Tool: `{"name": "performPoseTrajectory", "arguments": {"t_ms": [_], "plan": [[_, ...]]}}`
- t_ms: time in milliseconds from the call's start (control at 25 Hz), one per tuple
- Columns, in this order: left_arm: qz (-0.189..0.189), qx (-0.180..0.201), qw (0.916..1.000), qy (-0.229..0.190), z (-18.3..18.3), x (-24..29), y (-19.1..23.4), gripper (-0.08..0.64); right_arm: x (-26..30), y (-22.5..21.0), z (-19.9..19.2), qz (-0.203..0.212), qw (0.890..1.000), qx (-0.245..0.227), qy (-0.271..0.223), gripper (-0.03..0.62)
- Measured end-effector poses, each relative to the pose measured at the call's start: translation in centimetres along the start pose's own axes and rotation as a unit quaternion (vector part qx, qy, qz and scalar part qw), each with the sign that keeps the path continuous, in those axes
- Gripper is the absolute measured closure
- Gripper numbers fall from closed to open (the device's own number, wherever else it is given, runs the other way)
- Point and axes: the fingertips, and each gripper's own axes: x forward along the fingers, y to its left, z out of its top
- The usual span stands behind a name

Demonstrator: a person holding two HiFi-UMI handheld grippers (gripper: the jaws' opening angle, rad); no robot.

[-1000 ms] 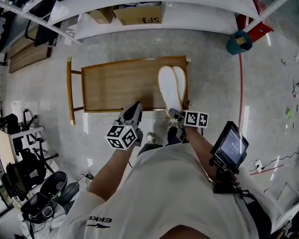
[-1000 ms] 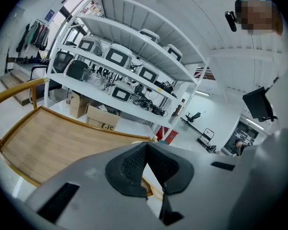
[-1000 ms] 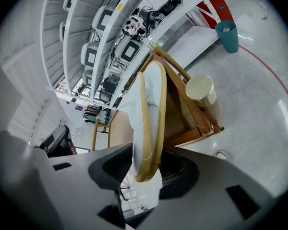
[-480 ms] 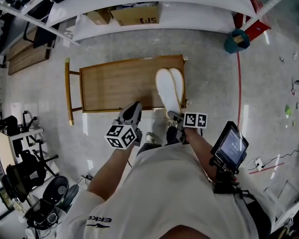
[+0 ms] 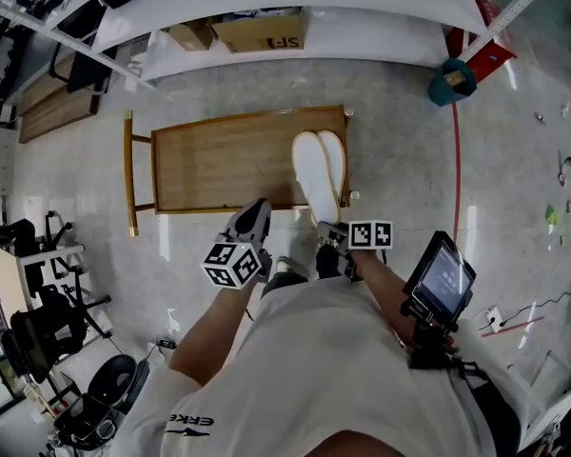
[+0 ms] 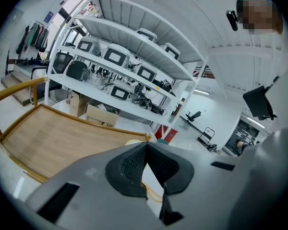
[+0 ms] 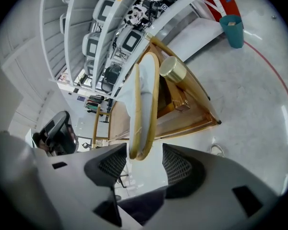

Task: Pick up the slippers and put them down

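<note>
A pair of white slippers with tan edges (image 5: 317, 171) lies side by side on the right end of a low wooden table (image 5: 224, 160). My right gripper (image 5: 330, 229) is at their heel ends, at the table's near edge. In the right gripper view the slippers (image 7: 144, 99) stand on edge between the jaws of my right gripper (image 7: 143, 161). Its jaws have just been opening, and a gap shows beside the slippers. My left gripper (image 5: 258, 208) hovers at the table's near edge, left of the slippers. My left gripper (image 6: 145, 146) has its tips together and holds nothing.
White shelving with a cardboard box (image 5: 262, 29) runs along the far wall. A teal bin (image 5: 455, 81) stands on the floor at the far right. The table has a gold rail (image 5: 131, 174) at its left end and a gold knob (image 7: 173, 70) at its corner. Office chairs (image 5: 57, 369) stand at the left.
The right gripper has drawn back a little toward the person, away from the slippers' heels. The table and slippers sit slightly further left in the head view. The left gripper has barely moved.
</note>
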Motion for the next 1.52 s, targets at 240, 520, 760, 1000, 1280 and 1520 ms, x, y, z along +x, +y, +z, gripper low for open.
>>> {"name": "performPoseTrajectory", "arguments": {"t_ms": [240,520,760,1000,1280,1520], "plan": [[-0.02,0.005,0.9998,-0.002,-0.7,-0.7,-0.9,0.557,-1.9,0.9,-1.7,-0.001,1.0,-0.027,-0.002,0.377],[-0.05,0.012,0.9981,-0.034,-0.1,-2.9,-3.1,0.557,-5.2,4.5,-2.8,0.014,0.997,-0.056,-0.047,0.377],[-0.059,0.014,0.9965,-0.058,-0.7,-7.3,-3.9,0.557,-7.0,9.4,-3.0,0.03,0.986,-0.117,-0.119,0.379],[-0.066,0.028,0.9933,-0.091,0.2,-11.0,-5.2,0.557,-10.0,17.3,-2.4,0.065,0.953,-0.219,-0.2,0.393],[-0.076,0.047,0.9876,-0.129,1.5,-14.3,-7.3,0.557,-14.2,23.4,-2.4,0.053,0.903,-0.32,-0.281,0.476],[-0.092,0.071,0.9799,-0.162,2.6,-17.9,-9.1,0.557,-17.4,27.1,-4.0,0.029,0.859,-0.381,-0.341,0.551]]}}
